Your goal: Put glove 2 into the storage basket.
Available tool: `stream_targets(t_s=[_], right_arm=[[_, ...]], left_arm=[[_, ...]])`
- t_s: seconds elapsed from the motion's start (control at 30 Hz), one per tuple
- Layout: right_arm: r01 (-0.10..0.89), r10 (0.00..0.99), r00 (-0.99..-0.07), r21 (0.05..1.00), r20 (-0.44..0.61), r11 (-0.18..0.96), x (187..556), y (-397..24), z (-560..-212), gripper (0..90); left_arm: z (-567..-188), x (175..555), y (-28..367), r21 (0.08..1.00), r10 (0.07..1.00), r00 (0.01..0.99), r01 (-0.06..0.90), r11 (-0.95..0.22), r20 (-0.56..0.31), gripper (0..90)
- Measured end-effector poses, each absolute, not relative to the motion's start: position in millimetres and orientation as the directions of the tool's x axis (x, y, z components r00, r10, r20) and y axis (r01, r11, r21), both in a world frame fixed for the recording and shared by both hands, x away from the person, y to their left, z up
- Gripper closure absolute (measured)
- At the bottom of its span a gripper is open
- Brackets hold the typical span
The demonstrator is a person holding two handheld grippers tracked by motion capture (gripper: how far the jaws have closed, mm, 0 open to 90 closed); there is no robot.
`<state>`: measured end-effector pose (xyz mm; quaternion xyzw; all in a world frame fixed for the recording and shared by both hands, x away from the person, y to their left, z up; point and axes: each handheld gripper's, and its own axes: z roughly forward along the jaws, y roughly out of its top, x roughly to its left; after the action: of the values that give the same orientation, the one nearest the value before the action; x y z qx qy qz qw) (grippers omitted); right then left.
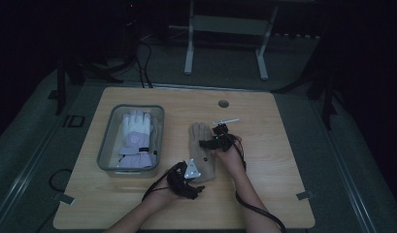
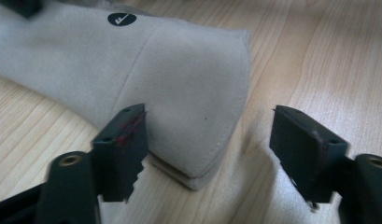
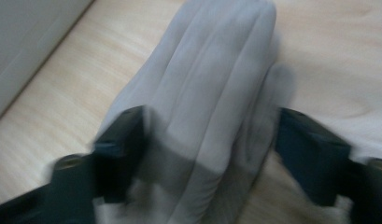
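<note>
Beige glove (image 1: 202, 152) lies between open left gripper (image 1: 186, 180) jaws and open right gripper (image 1: 216, 140) jaws, ungripped

A beige glove (image 2: 179, 88) lies flat on the pale wooden surface (image 2: 319, 56), its cuff end nearest the camera, with two layers of fabric showing at the near corner. A small round black label (image 2: 122, 19) sits on it farther off, towards the upper left. The left gripper (image 2: 209, 140) straddles the cuff corner: its left finger (image 2: 121, 149) rests at or on the glove's near edge, while the right finger (image 2: 305, 149) stands apart over bare wood, with a gap to the glove. A dark object shows blurred at the far left corner.
</note>
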<state>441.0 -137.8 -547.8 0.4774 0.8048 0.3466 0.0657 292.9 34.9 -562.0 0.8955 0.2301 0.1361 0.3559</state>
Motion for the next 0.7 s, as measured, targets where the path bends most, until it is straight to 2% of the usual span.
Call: stream_targets(t_s=[0.17, 0.3, 0.4, 0.53, 0.57, 0.7], right_arm=[[0.753, 0.809, -0.519, 0.596, 0.275, 0.280, 440.4, -138.1, -549.2, 49.3], [0.763, 0.802, -0.521, 0.579, 0.291, 0.285, 440.6, -137.6, -547.2, 55.6], [0.766, 0.794, -0.525, 0.578, 0.306, 0.283, 440.7, -138.4, -547.7, 58.4], [0.774, 0.792, -0.516, 0.574, 0.328, 0.266, 439.6, -139.7, -547.9, 63.9], [0.776, 0.789, -0.514, 0.574, 0.336, 0.262, 439.5, -140.2, -548.1, 64.6], [0.772, 0.787, -0.522, 0.574, 0.328, 0.273, 437.8, -140.1, -544.0, 69.1]], left_arm=[[-562.1, 297.9, 28.9, 0.682, 0.497, 0.860, 0.296, -0.669, 0.114, 33.5], [-560.5, 300.5, 24.6, 0.662, 0.479, 0.868, 0.283, -0.694, 0.131, 37.3], [-558.6, 301.1, 22.2, 0.651, 0.481, 0.863, 0.277, -0.707, 0.155, 47.2], [-558.2, 299.4, 17.8, 0.633, 0.502, 0.836, 0.269, -0.726, 0.221, 73.0], [-558.2, 299.1, 16.9, 0.635, 0.511, 0.829, 0.273, -0.723, 0.225, 76.4], [-555.2, 294.5, 14.3, 0.634, 0.506, 0.830, 0.265, -0.727, 0.234, 80.9]])
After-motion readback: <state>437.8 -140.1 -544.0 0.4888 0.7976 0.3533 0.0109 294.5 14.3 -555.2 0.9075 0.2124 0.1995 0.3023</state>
